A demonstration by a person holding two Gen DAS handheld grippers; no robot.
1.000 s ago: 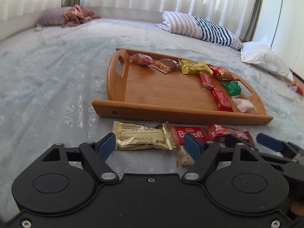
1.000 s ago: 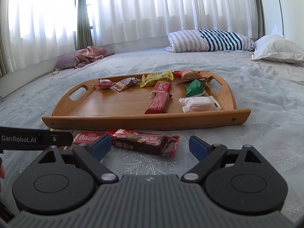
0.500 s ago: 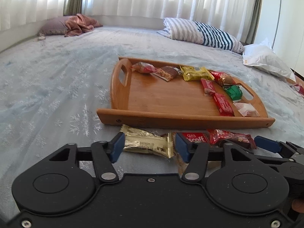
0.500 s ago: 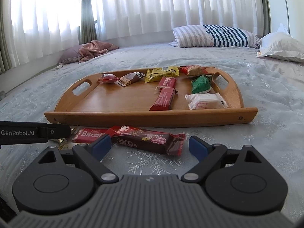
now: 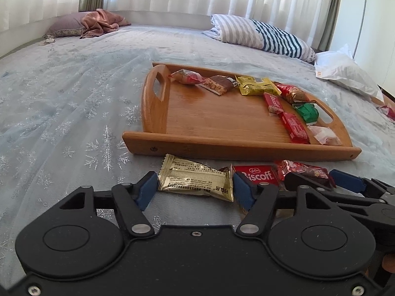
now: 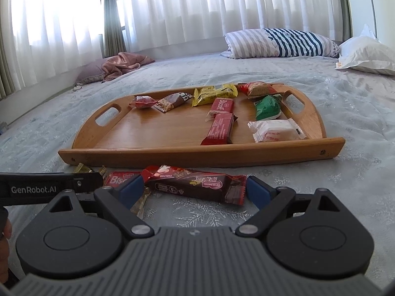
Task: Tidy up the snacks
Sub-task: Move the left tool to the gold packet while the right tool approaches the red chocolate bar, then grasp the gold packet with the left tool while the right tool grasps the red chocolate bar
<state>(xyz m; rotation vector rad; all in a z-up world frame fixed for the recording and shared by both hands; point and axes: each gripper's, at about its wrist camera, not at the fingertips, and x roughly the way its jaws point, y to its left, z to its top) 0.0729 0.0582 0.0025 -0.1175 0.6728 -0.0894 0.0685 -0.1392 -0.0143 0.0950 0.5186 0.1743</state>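
A wooden tray [image 5: 242, 145] [image 6: 172, 153] with several wrapped snacks lies on the bed. In front of it lie a gold packet [image 5: 195, 181], a red Biscoff packet [image 5: 256, 174] [image 6: 118, 180] and a dark brown bar [image 6: 195, 185] [image 5: 306, 170]. My left gripper [image 5: 195, 190] is open, its blue fingers at both ends of the gold packet. My right gripper [image 6: 195, 188] is open, its fingers at both ends of the brown bar. The right gripper also shows at the right edge of the left wrist view [image 5: 345, 180].
A striped pillow [image 6: 279, 43] and a white pillow [image 6: 367, 54] lie at the far right. A pink blanket on a mauve pillow [image 5: 98, 22] lies far left. Curtains hang behind. The bedspread [image 5: 61, 113] stretches left of the tray.
Both grippers have moved forward and down. The left fingers have narrowed around the gold packet. The right fingers now straddle the brown bar.
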